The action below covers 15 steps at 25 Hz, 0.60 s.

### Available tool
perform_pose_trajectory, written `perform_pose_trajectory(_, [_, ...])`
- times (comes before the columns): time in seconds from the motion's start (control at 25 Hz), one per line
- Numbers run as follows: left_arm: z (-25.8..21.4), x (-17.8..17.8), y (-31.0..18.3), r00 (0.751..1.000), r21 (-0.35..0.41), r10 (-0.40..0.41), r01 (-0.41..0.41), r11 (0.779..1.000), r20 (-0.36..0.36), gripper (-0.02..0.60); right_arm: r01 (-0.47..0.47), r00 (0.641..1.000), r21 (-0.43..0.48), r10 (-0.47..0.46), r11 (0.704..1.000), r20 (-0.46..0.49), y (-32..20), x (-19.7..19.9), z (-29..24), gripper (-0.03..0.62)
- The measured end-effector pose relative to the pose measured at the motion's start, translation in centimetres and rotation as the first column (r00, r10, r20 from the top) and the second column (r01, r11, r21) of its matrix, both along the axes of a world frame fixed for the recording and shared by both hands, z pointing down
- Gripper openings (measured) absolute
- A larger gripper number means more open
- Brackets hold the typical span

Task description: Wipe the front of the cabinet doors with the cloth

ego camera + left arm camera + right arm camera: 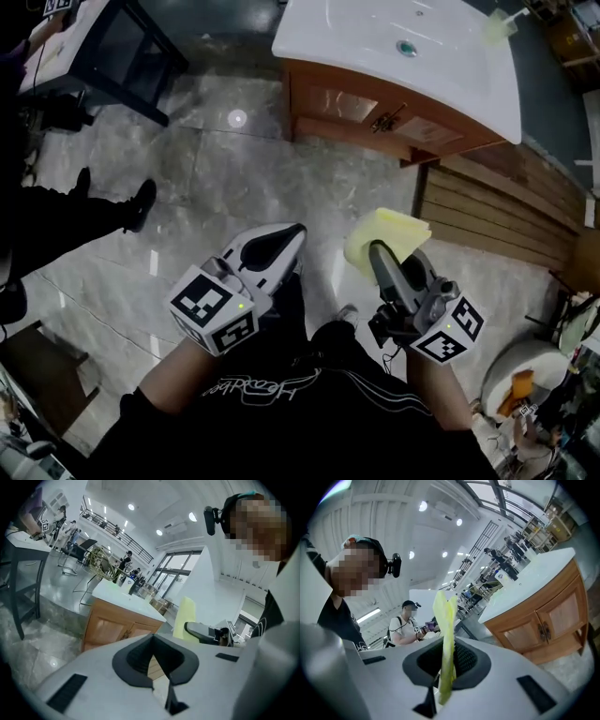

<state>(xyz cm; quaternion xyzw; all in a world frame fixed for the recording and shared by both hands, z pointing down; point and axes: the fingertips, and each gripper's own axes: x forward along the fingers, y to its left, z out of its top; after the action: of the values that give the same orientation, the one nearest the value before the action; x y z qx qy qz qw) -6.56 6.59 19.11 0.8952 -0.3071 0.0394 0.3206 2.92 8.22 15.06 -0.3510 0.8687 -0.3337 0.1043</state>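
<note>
Both grippers are held out over the marble floor (234, 187) in front of the cabinet (375, 131), well back from it, so nothing is touching the wood. The right gripper (378, 251) is clenched on the cloth (386, 232). It's a yellow one, pinched between the jaws with the loose part folded and flopping out past the tips toward the cabinet. In the right gripper view the cloth stands up as a thin edge-on strip right in the middle of the dark pads.

The left gripper (292, 232) sits just beside the right one, about as far back from the cabinet. Its jaws are closed together with nothing in them, and only a thin sliver of gap shows in its own view.

The cabinet itself has two wooden doors (342, 101) side by side with metal handles (387, 119) where they meet, and a white sink top (441, 66) over it. The cloth is well apart from those doors. A panel of wooden slats (487, 211) lies on the floor right next to the cabinet. On the cabinet's other side, further out, somebody's dark legs (75, 220) are standing on the marble.
</note>
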Motion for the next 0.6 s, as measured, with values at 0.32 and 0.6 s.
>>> perform_pose_trajectory(0.32, [6.2, -3.1, -6.9, 1.000, -0.018, -0.001, 0.001, 1.000, 0.000, 0.006, -0.001, 0.997, -0.032, -0.001, 0.999, -0.073, -5.8, -4.4, 5.7, 0.041])
perform_pose_trajectory(0.6, [10.7, -3.3, -11.8, 0.998, -0.037, -0.066, 0.065, 0.997, -0.025, 0.006, -0.028, 0.997, -0.027, 0.026, 0.999, -0.069, -10.8, -5.2, 11.6, 0.041])
